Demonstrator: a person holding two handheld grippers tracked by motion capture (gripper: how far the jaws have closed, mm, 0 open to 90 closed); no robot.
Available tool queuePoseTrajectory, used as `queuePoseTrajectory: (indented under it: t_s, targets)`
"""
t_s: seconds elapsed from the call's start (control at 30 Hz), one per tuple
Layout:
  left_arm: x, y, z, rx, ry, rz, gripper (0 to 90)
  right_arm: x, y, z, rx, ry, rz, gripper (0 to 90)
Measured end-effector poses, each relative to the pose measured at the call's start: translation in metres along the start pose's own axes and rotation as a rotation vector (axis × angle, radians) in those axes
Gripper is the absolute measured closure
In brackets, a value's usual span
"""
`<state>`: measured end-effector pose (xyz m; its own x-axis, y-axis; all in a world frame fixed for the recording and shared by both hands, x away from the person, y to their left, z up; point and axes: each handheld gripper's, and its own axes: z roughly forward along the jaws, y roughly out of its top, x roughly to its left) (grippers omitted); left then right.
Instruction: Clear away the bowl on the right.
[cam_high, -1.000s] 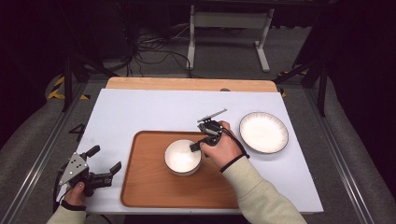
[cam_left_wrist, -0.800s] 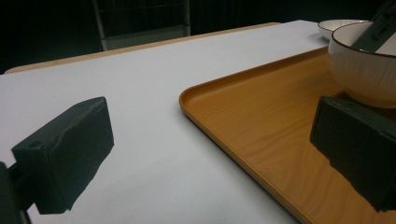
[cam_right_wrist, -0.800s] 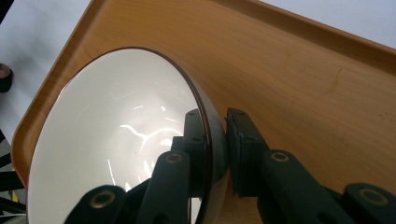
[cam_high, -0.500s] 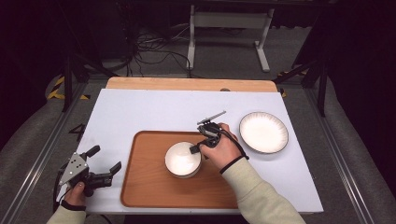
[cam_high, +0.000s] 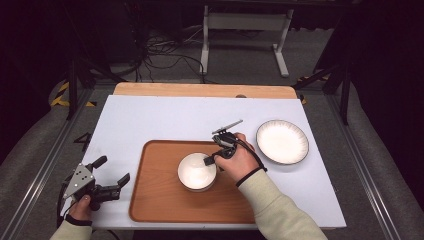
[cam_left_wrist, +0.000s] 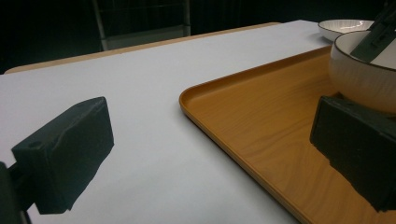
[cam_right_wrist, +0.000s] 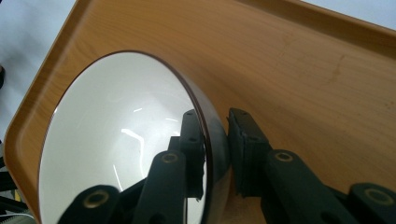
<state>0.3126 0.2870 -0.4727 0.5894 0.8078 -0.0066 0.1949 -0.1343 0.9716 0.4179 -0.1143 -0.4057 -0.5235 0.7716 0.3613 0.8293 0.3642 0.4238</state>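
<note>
On the wooden tray (cam_high: 165, 200), the white bowl (cam_high: 196, 171) is sitting with its rim pinched by the right claw (cam_high: 212, 159); such a thin-edge grip is risking a slip or tilt. Beside the tray, over the worktop (cam_high: 150, 117), the left claw (cam_high: 111, 176) is idling wide.

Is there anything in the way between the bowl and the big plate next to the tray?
Nothing visible blocks it. The bowl sits on the wooden tray, its rim between the right gripper jaws. The plate lies to the tray's right on bare table. The tray's low raised edge lies between them.
</note>
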Motion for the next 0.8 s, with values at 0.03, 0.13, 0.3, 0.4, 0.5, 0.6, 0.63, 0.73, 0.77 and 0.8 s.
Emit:
queuePoseTrajectory:
  t_s: [0.03,0.13,0.3,0.4,0.5,0.6,0.63,0.73,0.77,0.8]
  targets:
    - [0.0,0.0,0.0,0.0,0.0,0.0,0.3,-0.001,0.0,0.0,0.0,-0.001,0.001,74.2]
    - [0.0,0.0,0.0,0.004,-0.003,0.002,0.3,-0.002,0.0,0.001,-0.002,0.0,0.01,70.8]
    - [0.0,0.0,0.0,0.0,0.0,0.0,0.3,-0.001,0.001,-0.003,-0.022,0.008,0.003,67.7]
    - [0.0,0.0,0.0,0.0,0.0,0.0,0.3,0.001,0.002,-0.007,-0.041,0.008,-0.007,66.4]
    - [0.0,0.0,0.0,0.0,0.0,0.0,0.3,0.004,0.003,-0.014,-0.077,0.014,-0.022,64.3]
    - [0.0,0.0,0.0,0.0,0.0,0.0,0.3,0.007,0.003,-0.022,-0.126,0.013,-0.055,63.7]
    - [0.0,0.0,0.0,0.0,0.0,0.0,0.3,0.009,0.003,-0.025,-0.146,0.01,-0.067,65.1]
    - [0.0,0.0,0.0,-0.001,0.001,0.0,0.3,0.011,0.003,-0.032,-0.201,0.002,-0.107,65.0]
    - [0.0,0.0,0.0,-0.001,0.001,0.0,0.3,0.012,0.003,-0.034,-0.217,0.005,-0.112,65.1]
    - [0.0,0.0,0.0,-0.001,0.001,0.0,0.3,0.013,0.002,-0.035,-0.228,0.007,-0.118,64.9]
